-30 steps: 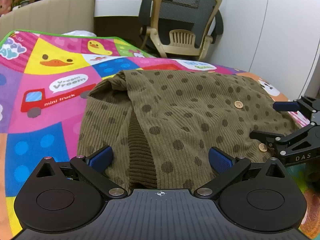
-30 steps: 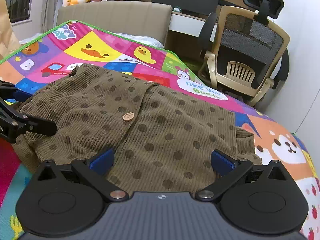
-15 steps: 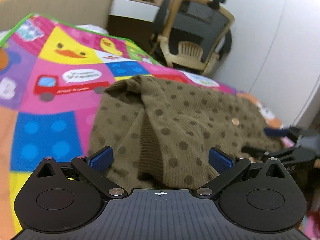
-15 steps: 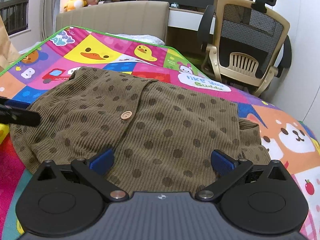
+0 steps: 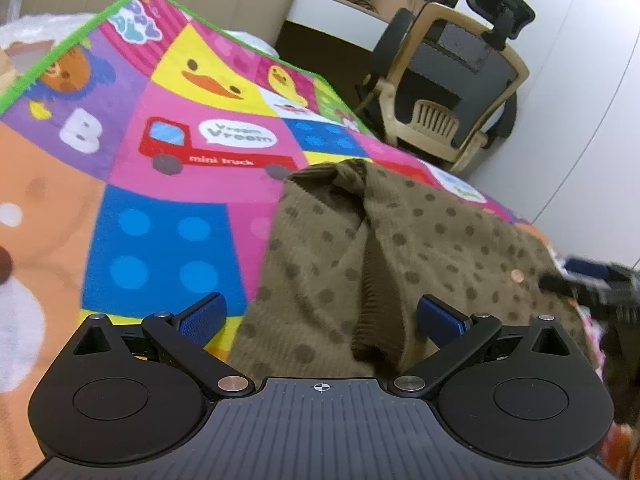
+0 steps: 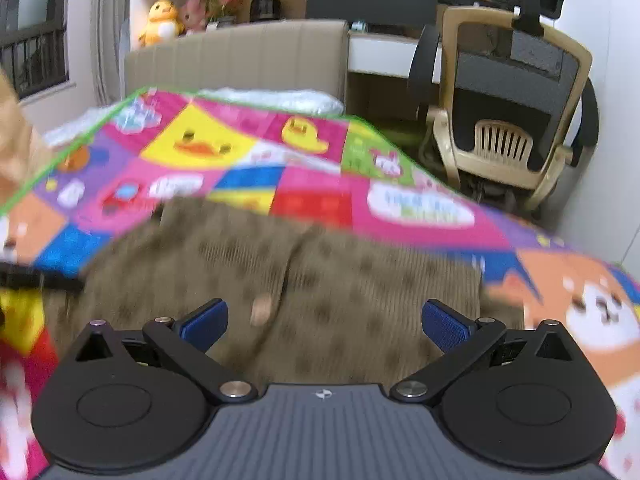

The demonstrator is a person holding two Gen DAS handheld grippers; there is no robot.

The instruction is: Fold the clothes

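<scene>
One olive-brown dotted corduroy garment lies on one multicoloured cartoon play mat. Two grippers, left gripper and right gripper, each hold two blue-padded fingers spread apart with the garment between them, gripping nothing.

Bright patchwork play mat fills the left and centre of the left wrist view, with a red mini truck and its "Vroom Vroom" bubble up the middle, a yellow duck panel above it, and a blue square of dots lower left. Upper right, a beige and black office chair stands by the white wall. In the blurred right wrist view, a beige padded headboard runs across the top, a yellow duck toy perched upper left, a shiba face at right.
</scene>
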